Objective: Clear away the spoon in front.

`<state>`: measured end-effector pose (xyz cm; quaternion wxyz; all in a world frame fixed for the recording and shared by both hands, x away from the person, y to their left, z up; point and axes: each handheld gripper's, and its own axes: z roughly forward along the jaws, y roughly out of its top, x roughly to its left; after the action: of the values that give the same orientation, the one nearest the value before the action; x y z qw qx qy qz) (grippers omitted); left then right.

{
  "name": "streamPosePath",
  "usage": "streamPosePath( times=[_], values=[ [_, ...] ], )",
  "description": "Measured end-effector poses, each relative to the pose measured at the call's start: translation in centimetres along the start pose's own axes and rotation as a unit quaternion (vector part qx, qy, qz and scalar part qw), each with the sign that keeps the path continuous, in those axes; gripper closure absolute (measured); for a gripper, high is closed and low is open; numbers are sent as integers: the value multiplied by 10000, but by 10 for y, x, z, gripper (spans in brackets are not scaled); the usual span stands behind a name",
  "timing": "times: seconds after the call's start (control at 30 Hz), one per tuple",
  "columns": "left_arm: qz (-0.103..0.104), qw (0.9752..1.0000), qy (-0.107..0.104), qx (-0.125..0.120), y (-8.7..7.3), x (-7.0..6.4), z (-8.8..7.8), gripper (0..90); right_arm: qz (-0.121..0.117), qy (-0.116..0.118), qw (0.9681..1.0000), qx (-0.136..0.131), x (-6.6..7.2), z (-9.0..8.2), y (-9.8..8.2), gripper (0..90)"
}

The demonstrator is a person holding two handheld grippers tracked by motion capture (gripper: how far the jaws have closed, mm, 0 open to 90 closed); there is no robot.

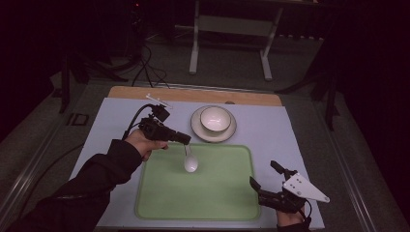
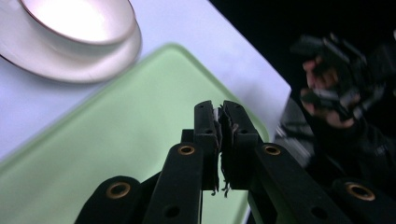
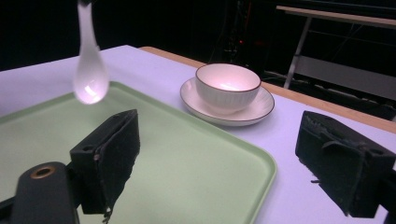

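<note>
The spoon [image 1: 190, 162] is white and glossy, with a short handle and a rounded bowl. It hangs almost upright, bowl down, handle end pinched from above, in the air over the tray [image 1: 159, 203], near the tray's far edge, left of its middle.

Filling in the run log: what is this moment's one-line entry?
left gripper: shut on spoon, hanging bowl-down above green tray | right gripper: open, holds nothing | bowl: on saucer, beyond tray
</note>
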<state>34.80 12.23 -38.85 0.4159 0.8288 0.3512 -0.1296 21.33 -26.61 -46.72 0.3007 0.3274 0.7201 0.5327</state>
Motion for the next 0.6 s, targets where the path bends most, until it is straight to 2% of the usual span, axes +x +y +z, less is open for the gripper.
streamPosePath(
  times=[0.03,0.07,0.13,0.23,0.33,0.4,0.6],
  values=[
    [85,9998,69,188,-3,-3,3,847,4,5,10000,10,0,0,0,136],
    [85,9998,69,188,-3,-3,3,847,4,5,10000,10,0,0,0,136],
    [140,9993,85,348,-5,-5,6,847,0,2,10000,7,0,0,0,136],
    [27,9979,8,645,-9,-7,10,847,9,9,10000,17,0,1,0,136],
    [-17,9972,-33,753,-11,-8,14,846,1,8,10000,18,0,1,0,136],
    [8,9956,-82,931,-13,-8,19,846,-4,19,10000,15,0,1,0,136],
    [-125,9923,-248,1209,-23,-3,36,845,1,26,10000,14,0,0,0,136]
  ],
)
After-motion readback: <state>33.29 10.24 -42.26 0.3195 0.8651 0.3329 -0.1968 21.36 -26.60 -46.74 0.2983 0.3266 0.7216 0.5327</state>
